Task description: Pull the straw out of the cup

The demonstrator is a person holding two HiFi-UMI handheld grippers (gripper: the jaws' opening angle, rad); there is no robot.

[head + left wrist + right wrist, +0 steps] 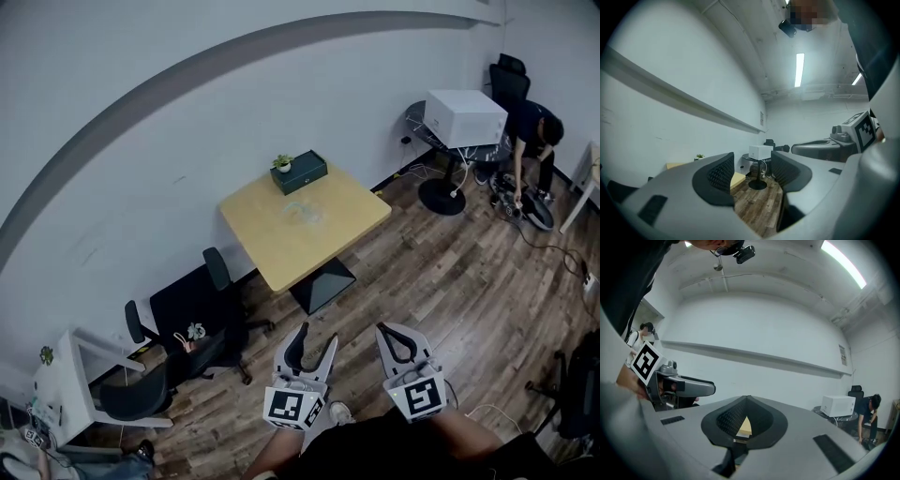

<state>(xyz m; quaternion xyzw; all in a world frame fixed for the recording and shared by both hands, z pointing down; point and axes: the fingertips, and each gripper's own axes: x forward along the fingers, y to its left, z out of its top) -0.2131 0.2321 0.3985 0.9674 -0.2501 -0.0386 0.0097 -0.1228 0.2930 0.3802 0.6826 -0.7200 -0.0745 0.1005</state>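
Clearly, the left gripper (316,336) stands released. In the left gripper view its two jaws are moderately apart, and between them only the wooden floor (757,204) and a far white box (759,152) show. It holds nothing and touches nothing.

The right gripper (396,328) is clenched. In the right gripper view the tips of its jaws meet and nothing is caught between them. Through the small hollow behind the tips a piece of the yellow table (272,248) is seen.

Both grippers are side by side, near each other but not touching, and they point level toward that table. The cup (303,214) is only a faint clear shape on the table top, well ahead of both pairs of jaws. The straw I cannot make out. Beyond the cup, at the table's far edge, stand a dark green box (302,173) and a small plant (282,163).
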